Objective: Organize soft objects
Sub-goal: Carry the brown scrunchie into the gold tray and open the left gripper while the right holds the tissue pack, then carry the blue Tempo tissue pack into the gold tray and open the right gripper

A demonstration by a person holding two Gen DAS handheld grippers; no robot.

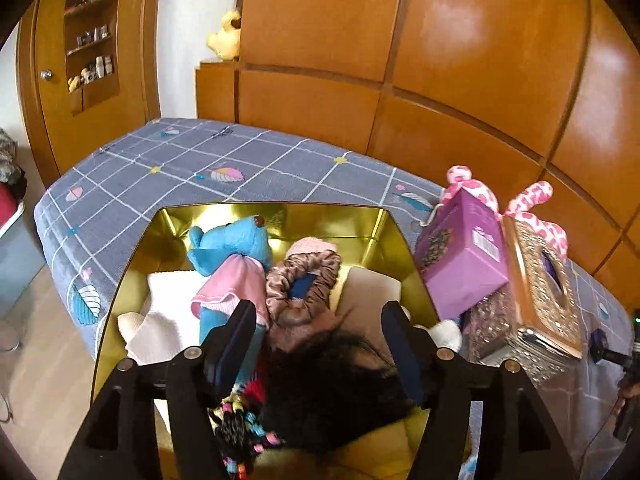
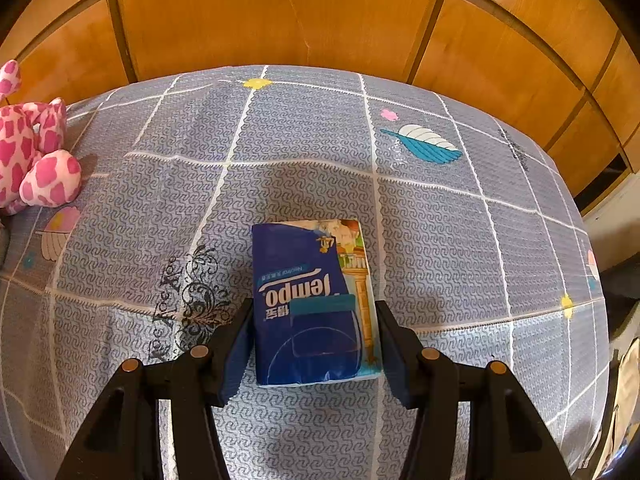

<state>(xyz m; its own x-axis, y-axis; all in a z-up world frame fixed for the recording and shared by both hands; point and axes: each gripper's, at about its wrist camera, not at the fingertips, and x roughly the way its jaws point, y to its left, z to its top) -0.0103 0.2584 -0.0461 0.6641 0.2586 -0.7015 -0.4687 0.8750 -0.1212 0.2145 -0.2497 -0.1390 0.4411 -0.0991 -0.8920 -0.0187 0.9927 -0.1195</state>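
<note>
Landmark: a gold tin is set on the bed, its far rim lying short of the wooden wall panels.
Left tongs: released; they are held over the tin's near half, nothing pressed between the pads.
Soft things: a blue plush, a brown scrunchie, white cloth and a black furry piece are packed inside the tin, the furry piece nearest the tongs.
Right of the tin: a purple box and a glittery tissue case are crowded against its right rim, a pink spotted plush behind them.
Left of the tin: open sheet is left up to the bed's edge.
Right tongs: clenched on a blue tissue pack, which is lying flat on the bed well right of the tin, bare sheet all round it.
</note>
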